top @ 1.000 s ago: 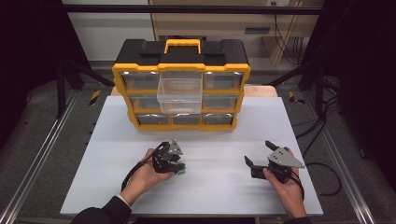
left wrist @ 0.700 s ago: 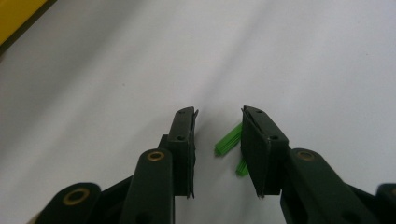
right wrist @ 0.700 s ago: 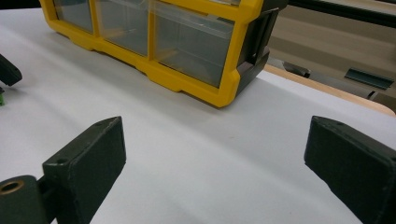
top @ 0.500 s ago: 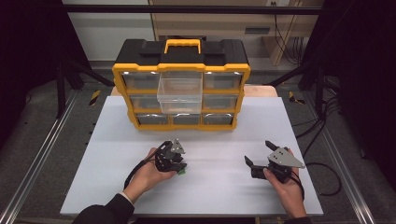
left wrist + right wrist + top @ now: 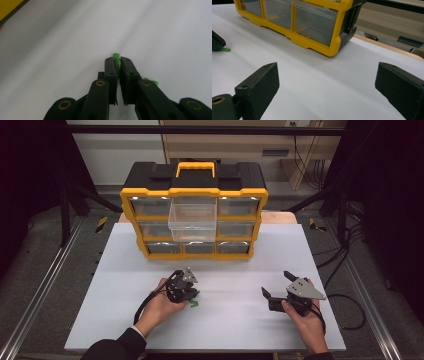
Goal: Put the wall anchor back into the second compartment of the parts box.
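Well apart from organizer [image 5: 194, 215]: green piece [image 5: 194, 304]

We count: one organizer [image 5: 194, 217], nine drawers, one drawer [image 5: 192, 221] pulled out; one green part [image 5: 116, 58]; two grippers, left [image 5: 186, 293], right [image 5: 274, 287]; one table [image 5: 235, 320].

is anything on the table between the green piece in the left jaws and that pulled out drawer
Nothing visible. The green piece sits pinched in the left gripper, and bare white table runs from there to the open drawer of the yellow organizer.
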`<state>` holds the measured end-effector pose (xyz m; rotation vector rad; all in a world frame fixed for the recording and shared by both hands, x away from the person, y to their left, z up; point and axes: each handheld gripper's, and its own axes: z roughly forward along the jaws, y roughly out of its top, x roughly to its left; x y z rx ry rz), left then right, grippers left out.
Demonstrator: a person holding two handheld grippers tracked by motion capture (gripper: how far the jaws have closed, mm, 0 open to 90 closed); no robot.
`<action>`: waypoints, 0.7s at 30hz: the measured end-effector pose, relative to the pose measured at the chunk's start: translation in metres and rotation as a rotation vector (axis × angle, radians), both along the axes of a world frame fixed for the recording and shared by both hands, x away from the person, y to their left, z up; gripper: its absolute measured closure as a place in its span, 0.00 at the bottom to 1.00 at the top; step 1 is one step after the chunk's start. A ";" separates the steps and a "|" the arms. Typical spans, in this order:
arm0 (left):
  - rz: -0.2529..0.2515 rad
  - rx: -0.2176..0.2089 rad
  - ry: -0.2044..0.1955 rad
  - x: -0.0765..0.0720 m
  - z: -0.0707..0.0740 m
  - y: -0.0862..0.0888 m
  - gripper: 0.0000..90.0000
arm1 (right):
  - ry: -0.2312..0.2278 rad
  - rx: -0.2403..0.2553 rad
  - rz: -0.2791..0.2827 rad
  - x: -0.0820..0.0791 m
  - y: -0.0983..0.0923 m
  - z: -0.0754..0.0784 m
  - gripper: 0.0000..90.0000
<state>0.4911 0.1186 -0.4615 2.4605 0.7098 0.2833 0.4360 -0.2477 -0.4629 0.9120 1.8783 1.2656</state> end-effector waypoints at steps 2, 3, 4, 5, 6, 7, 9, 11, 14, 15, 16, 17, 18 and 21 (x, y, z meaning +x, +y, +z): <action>0.006 -0.006 -0.004 0.000 0.000 0.000 0.94 | -0.001 0.000 0.001 0.000 0.000 0.000 0.06; 0.012 -0.012 -0.010 -0.001 0.001 0.001 0.94 | -0.001 0.000 0.001 0.000 0.000 0.000 0.06; 0.015 -0.020 -0.015 -0.001 0.002 0.001 0.94 | -0.001 0.000 0.001 0.000 0.000 0.000 0.06; 0.020 -0.037 -0.023 -0.002 0.005 0.002 0.94 | -0.001 0.001 0.001 0.000 0.000 0.000 0.06; 0.020 -0.037 -0.023 -0.002 0.005 0.002 0.94 | -0.001 0.001 0.001 0.000 0.000 0.000 0.06; 0.020 -0.042 -0.037 -0.004 0.009 0.004 0.94 | 0.000 0.000 0.000 0.000 0.000 0.000 0.06; 0.025 -0.053 -0.055 -0.006 0.013 0.005 0.94 | 0.001 -0.001 0.000 0.000 0.000 0.000 0.06; 0.026 -0.065 -0.065 -0.008 0.018 0.006 0.94 | 0.001 0.000 0.001 0.000 0.000 0.000 0.06; 0.030 -0.086 -0.082 -0.011 0.022 0.007 0.94 | 0.000 0.002 0.002 0.000 0.001 0.000 0.06; 0.035 -0.098 -0.090 -0.013 0.024 0.007 0.94 | 0.000 0.002 0.002 0.000 0.001 0.000 0.06; 0.038 -0.113 -0.105 -0.016 0.028 0.010 0.94 | 0.000 0.002 0.002 0.000 0.001 0.000 0.06; 0.038 -0.113 -0.105 -0.016 0.028 0.010 0.94 | 0.001 -0.002 0.001 0.000 0.000 0.000 0.06; 0.037 -0.116 -0.108 -0.017 0.029 0.011 0.94 | 0.001 -0.002 0.001 0.000 0.000 0.000 0.06; 0.042 -0.138 -0.123 -0.020 0.035 0.014 0.94 | 0.001 -0.004 0.000 0.000 0.000 0.000 0.06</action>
